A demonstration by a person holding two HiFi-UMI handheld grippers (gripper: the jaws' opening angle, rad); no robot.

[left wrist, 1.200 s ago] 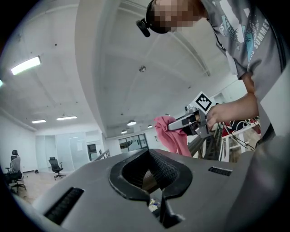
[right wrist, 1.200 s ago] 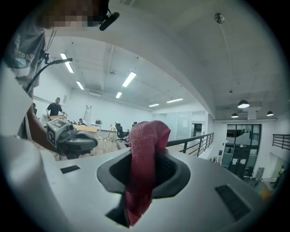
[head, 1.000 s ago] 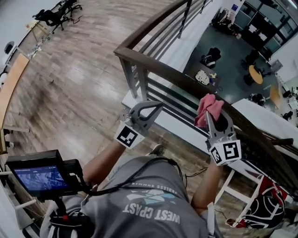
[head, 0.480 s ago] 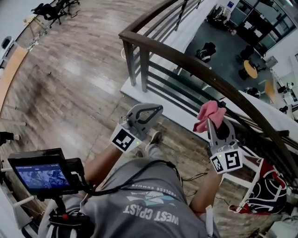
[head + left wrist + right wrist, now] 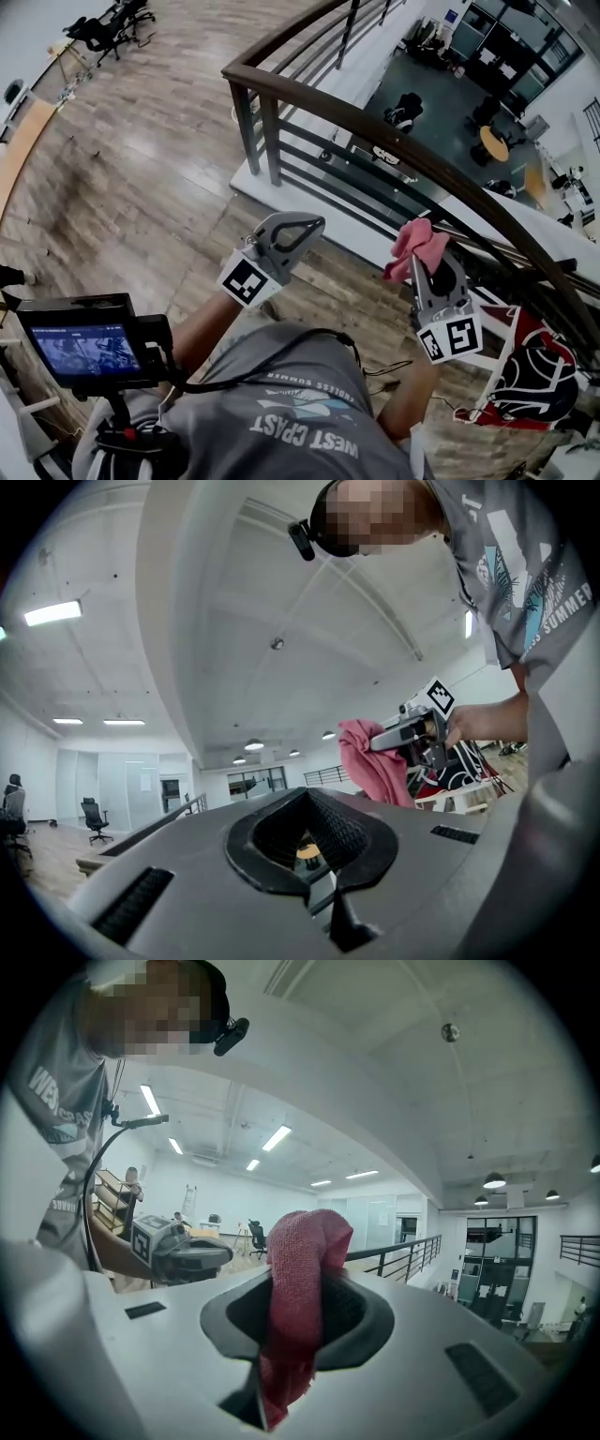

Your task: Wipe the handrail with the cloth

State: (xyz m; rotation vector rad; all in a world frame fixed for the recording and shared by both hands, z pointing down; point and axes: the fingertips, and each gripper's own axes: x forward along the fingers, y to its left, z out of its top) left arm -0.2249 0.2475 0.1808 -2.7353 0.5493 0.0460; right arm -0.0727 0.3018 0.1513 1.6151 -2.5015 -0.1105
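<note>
while the wood-plank floor [image 5: 141,169] is spreading wide and a lower office level [image 5: 441,98] is showing beyond, the dark handrail [image 5: 375,125] is curving along the edge. the right gripper [image 5: 416,259] is pinching the pink cloth [image 5: 411,240] near that rail; the left gripper [image 5: 317,222] is hovering alongside, jaws together, empty.

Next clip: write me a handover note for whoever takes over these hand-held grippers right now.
Left hand-held gripper: shut, empty, held in the air on the near side of the railing.
Right hand-held gripper: shut on the red cloth, which bunches out above the jaws.
Handrail: just ahead; the cloth does not seem to touch it.
Done: cloth gripped.
Left: set the cloth on the handrail and wipe along it.
</note>
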